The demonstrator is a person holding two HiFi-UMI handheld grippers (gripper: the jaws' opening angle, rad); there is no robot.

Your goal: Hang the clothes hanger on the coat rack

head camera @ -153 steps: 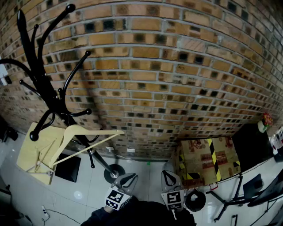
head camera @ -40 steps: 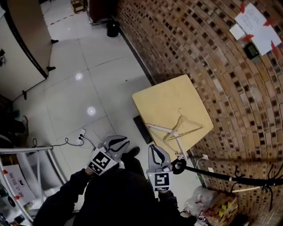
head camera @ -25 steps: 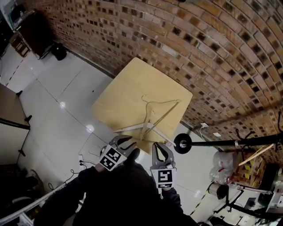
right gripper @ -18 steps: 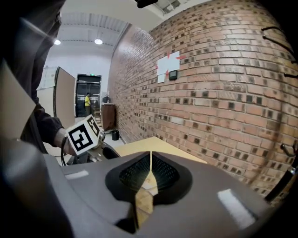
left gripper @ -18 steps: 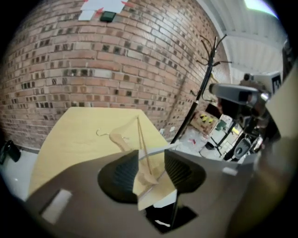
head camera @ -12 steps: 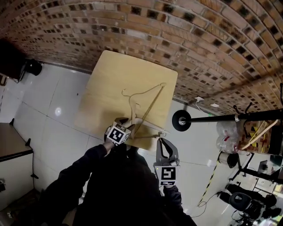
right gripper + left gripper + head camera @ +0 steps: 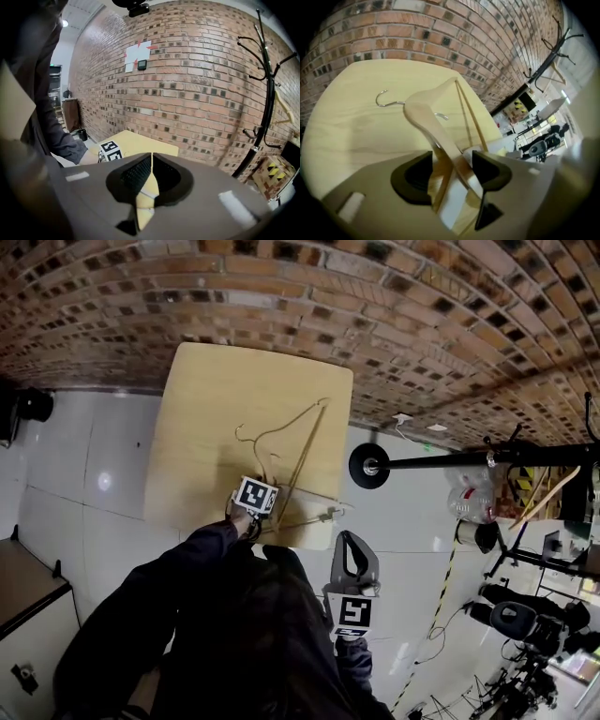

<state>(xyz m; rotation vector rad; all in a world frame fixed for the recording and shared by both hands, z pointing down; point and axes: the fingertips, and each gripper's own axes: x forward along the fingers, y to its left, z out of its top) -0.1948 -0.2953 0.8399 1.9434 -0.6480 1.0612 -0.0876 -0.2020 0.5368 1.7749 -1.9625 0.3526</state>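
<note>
A pale wooden clothes hanger (image 7: 423, 115) with a thin metal hook (image 7: 384, 98) lies flat on the square, light-yellow wooden bench (image 7: 206, 399). It is on the half of the bench that faces the coat rack. Its hook points toward the bench's middle, and its lower end reaches the bench edge nearest the person.

The left hand-held gripper (image 7: 452, 161), grey with black pads and a marker cube on its back, reaches steeply down over that near edge of the bench. Its jaws are spread wide and opening. One broad arm of the clothes hanger runs up between them, and the pads do not clamp it. Whether the right-hand pad brushes the wood cannot be told.

The right hand-held gripper (image 7: 152, 161) is off the bench, over the glossy white tiled floor (image 7: 84, 493) just past the bench's near corner. Its jaws are pressed together with nothing between them. From its own view the bench top shows behind the jaws, with the left hand-held gripper's marker cube at the bench edge.

The black metal coat rack (image 7: 265, 93), with curved hooks at its top, stands on the floor just beside the bench, against the red-brown brick wall (image 7: 309, 296) that also backs the bench. Its round base (image 7: 369, 465) sits near the bench's side edge. A second wooden hanger (image 7: 553, 495) hangs on the coat rack, well apart from the bench.
</note>
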